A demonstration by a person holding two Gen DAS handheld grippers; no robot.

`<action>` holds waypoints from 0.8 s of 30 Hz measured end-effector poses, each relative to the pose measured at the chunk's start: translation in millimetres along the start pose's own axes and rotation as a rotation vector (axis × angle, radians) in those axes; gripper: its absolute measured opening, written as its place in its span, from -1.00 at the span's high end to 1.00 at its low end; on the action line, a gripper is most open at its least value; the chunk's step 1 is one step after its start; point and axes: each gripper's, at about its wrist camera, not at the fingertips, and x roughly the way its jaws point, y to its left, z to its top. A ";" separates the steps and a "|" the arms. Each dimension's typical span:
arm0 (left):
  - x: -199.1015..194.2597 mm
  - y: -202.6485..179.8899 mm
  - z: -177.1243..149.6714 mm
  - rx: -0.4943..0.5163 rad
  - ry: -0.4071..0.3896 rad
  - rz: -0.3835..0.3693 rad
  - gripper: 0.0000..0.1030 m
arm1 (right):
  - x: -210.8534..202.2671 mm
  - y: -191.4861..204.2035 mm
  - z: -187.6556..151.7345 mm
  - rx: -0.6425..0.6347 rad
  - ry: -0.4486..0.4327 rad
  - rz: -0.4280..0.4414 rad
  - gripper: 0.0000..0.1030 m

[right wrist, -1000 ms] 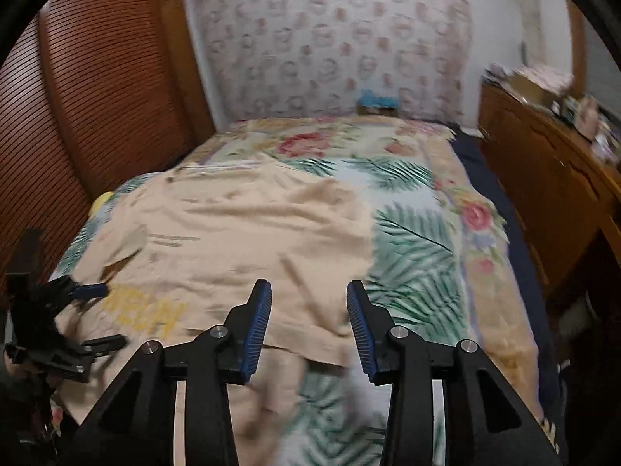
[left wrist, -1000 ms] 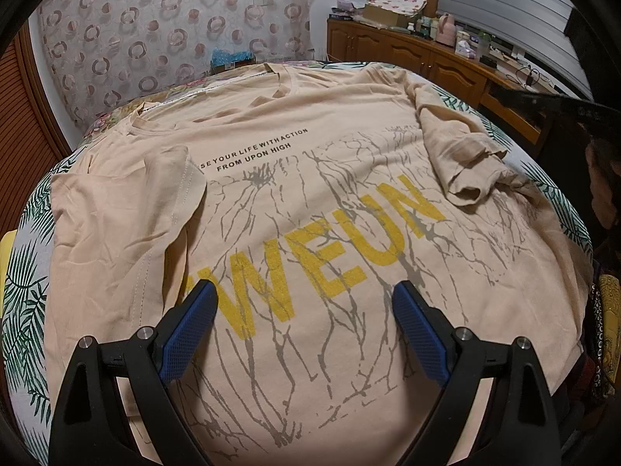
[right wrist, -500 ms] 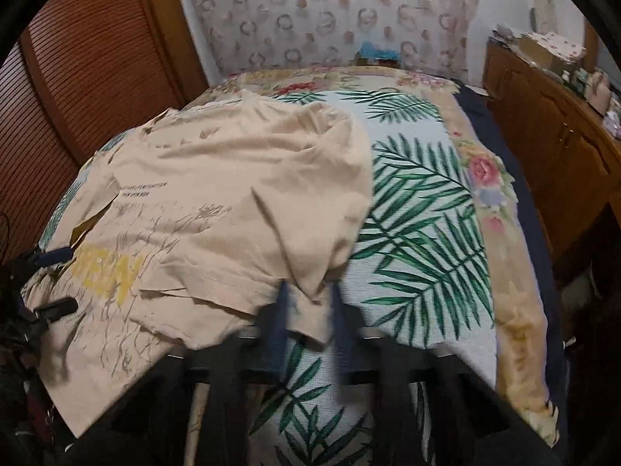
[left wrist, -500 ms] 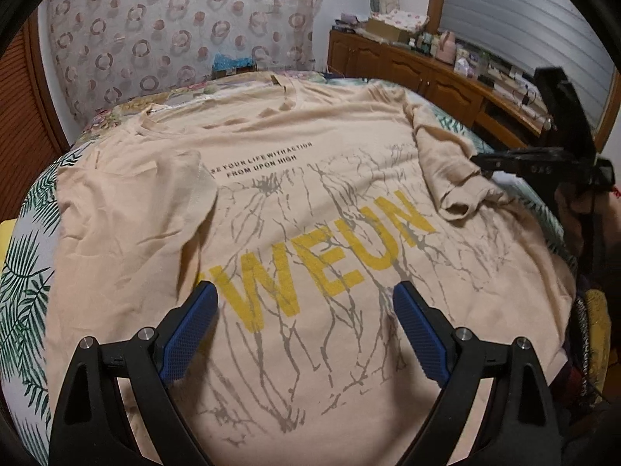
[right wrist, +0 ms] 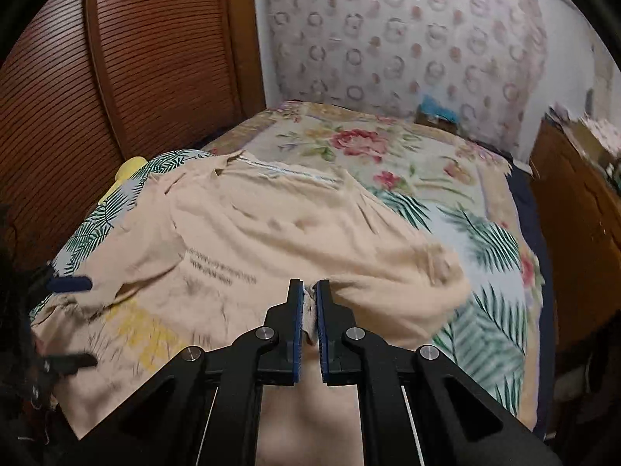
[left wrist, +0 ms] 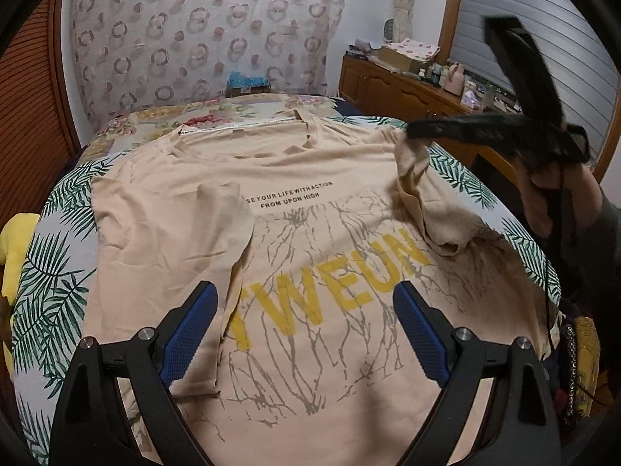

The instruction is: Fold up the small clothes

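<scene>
A peach T-shirt [left wrist: 310, 240] with yellow letters and grey crack print lies spread front-up on the bed; it also shows in the right wrist view [right wrist: 271, 240]. Its left sleeve [left wrist: 225, 209] is folded inward over the body. My left gripper [left wrist: 306, 310] is open and empty, hovering over the shirt's lower middle. My right gripper [right wrist: 308, 303] is shut on the shirt's right sleeve [right wrist: 388, 291] and holds it lifted; in the left wrist view it [left wrist: 411, 134] pinches the sleeve [left wrist: 415, 178] at the shirt's right shoulder.
The bed has a leaf-and-flower cover [right wrist: 477, 233]. A wooden slatted wardrobe [right wrist: 116, 77] stands left of the bed. A wooden dresser [left wrist: 407, 89] with clutter stands on the right. A yellow item [left wrist: 15, 240] lies at the bed's left edge.
My right gripper has closed on the right sleeve and lifted it up toward the shoulder. My left gripper stayed open and drew back slightly.
</scene>
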 end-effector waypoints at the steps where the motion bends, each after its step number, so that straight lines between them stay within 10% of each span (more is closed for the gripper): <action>1: 0.8 0.1 -1.2 -0.001 0.004 0.000 -0.79 | 13.7 -1.8 2.6 -0.005 0.001 -0.017 0.87; 10: 4.2 7.1 -7.5 -0.013 0.014 -0.007 -0.79 | 13.6 -10.0 2.8 0.037 -0.006 -0.040 0.15; 24: 5.6 9.3 -6.7 -0.033 -0.004 -0.010 -0.79 | -2.4 21.9 -75.0 0.031 0.112 0.069 0.15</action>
